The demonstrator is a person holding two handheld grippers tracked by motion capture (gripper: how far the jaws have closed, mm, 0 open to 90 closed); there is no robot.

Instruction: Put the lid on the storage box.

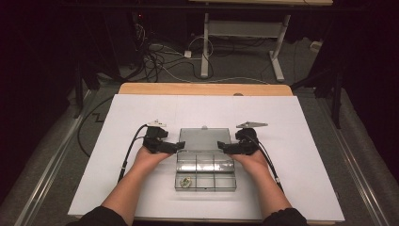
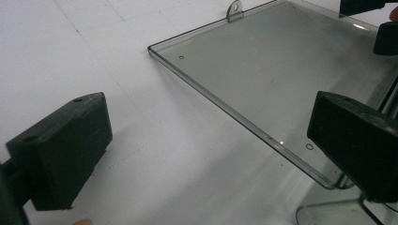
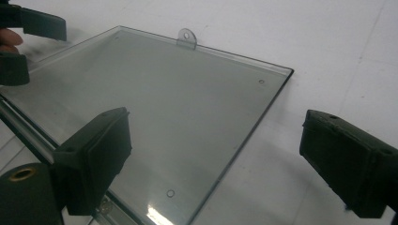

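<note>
A clear plastic compartment box [image 1: 205, 170] sits on the white sheet, its lid [image 1: 205, 139] folded open behind it. A small object [image 1: 186, 181] lies in the front left compartment. My left gripper [image 1: 179, 146] is open at the lid's left edge; in the left gripper view it [image 2: 211, 136] straddles that edge of the lid [image 2: 263, 70], one jaw over the table, one over the plastic. My right gripper [image 1: 220, 147] is open at the right edge, and in the right gripper view it [image 3: 223, 150] straddles the lid [image 3: 178, 103] the same way. Nothing is held.
A white sheet [image 1: 291, 141] covers the wooden table [image 1: 141, 88]. The lid's hanging tab [image 3: 186, 37] points away from me. Beyond the table's far edge are floor cables [image 1: 160, 59] and another desk's white legs [image 1: 205, 47].
</note>
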